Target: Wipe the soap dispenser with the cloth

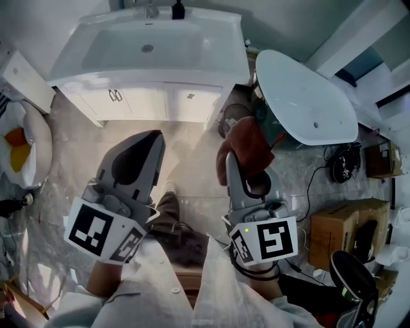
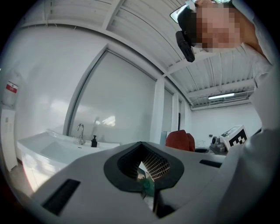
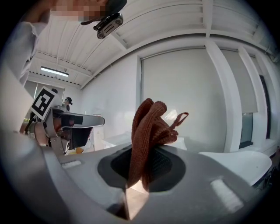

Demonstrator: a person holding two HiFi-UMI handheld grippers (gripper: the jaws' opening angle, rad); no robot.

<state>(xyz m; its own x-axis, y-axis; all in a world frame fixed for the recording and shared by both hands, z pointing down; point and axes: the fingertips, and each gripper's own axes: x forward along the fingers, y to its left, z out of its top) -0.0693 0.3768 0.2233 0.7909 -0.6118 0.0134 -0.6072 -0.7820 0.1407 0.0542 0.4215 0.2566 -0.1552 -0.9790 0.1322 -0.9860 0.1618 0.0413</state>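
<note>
Right hand-held gripper [image 1: 229, 159] is clamped on a bunched brown cloth [image 1: 248, 144]; left hand-held gripper [image 1: 154, 136] is closed w/ nothing in it. Both are well short of the black soap dispenser [image 1: 178, 9] at the counter's [image 1: 236, 54] far edge. Best bet: bring cloth fwd, steady the pump w/ the left, wipe w/ a broad fold; sink basin [image 1: 115, 45] looks empty.

Counted: 2 grippers (left gripper [image 1: 152, 139], right gripper [image 1: 233, 164]), 1 brown cloth [image 1: 250, 144], 1 black soap dispenser [image 1: 178, 9], 1 sink [image 1: 115, 50], 1 faucet [image 1: 151, 9], 1 white tub [image 1: 301, 96] far right.
</note>
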